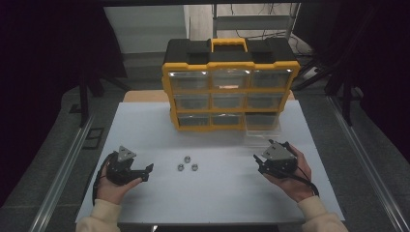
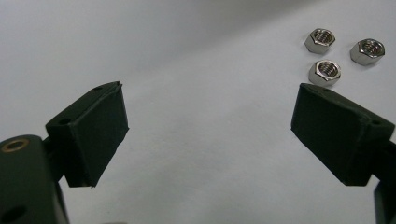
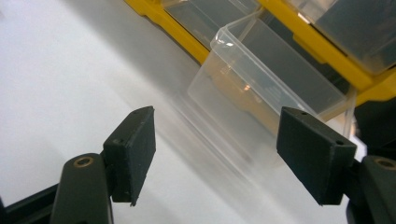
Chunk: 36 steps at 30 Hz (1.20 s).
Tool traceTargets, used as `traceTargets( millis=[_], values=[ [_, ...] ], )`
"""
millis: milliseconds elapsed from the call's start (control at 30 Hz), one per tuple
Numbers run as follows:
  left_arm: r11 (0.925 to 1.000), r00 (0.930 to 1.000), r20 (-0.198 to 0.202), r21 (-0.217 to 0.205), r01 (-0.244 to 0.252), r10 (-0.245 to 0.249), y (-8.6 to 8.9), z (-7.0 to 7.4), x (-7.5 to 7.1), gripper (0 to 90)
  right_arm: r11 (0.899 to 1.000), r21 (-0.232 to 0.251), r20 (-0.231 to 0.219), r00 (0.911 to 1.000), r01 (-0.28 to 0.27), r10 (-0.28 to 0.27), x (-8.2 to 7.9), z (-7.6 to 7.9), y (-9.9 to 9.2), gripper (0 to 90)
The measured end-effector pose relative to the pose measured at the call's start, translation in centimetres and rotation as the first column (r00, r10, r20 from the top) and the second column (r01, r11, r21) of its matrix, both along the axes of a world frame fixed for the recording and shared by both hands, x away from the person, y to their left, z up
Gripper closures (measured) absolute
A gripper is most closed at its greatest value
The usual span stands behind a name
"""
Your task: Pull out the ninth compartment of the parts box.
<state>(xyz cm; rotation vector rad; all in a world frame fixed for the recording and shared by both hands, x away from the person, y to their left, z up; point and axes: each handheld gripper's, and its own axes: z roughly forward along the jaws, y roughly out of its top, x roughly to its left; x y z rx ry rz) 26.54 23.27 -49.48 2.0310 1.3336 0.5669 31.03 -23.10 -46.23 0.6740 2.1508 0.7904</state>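
Three shiny hex nuts (image 1: 186, 164) lie close together on the white table (image 1: 217, 193), between the two hands. My left gripper (image 1: 147, 172) rests at the table's left, open and empty; in the left gripper view the nuts (image 2: 343, 53) sit just past its right jaw, beyond the left gripper (image 2: 210, 109). My right gripper (image 1: 258, 163) is held at the right, open with nothing between its jaws. In the right gripper view the right gripper (image 3: 217, 133) faces a clear plastic drawer (image 3: 266, 79), pulled out of the organizer's bottom right slot.
A yellow and black organizer (image 1: 230, 89) with three rows of clear drawers stands upright at the table's far middle. Its pulled-out drawer (image 1: 262, 126) juts toward the right hand. Metal rails run along both sides of the table.
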Motion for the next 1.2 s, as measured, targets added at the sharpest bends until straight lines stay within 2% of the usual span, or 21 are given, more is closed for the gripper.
traceTargets(
  millis=[167,633,800,1000,1100,1200],
  values=[
    [1.0,1.0,-0.001,0.003,0.003,-0.003,0.0,0.0,0.0,11.4,0.998,0.064,-0.043,0.999,0.014,-0.011,0.0,0.0,-0.7,29.1],
    [1.0,1.0,-0.002,0.004,0.005,-0.005,0.0,0.0,0.0,11.5,0.984,0.173,-0.147,0.9891,0.034,-0.008,-0.6,-0.3,-1.7,28.5],
    [1.0,1.0,0.002,0.002,0.001,-0.001,0.0,0.0,0.0,11.5,0.976,0.216,-0.202,0.9794,0.031,0.014,-0.6,-0.6,-1.7,27.5],
    [0.9999,1.0,0.002,0.008,0.009,-0.009,-0.1,0.1,0.1,11.5,0.961,0.273,-0.27,0.9621,0.036,0.041,-0.5,-0.7,-1.9,26.9],
    [0.9999,0.9999,0.006,0.006,0.01,-0.01,-0.2,0.1,0.1,11.5,0.953,0.299,-0.295,0.9543,0.046,0.047,-0.5,-0.8,-2.1,25.8],
    [0.9999,0.9999,0.008,0.005,0.01,-0.01,-0.1,0.2,0.0,11.5,0.951,0.307,-0.305,0.951,0.048,0.051,-0.4,-0.9,-2.3,25.0]
  ],
)
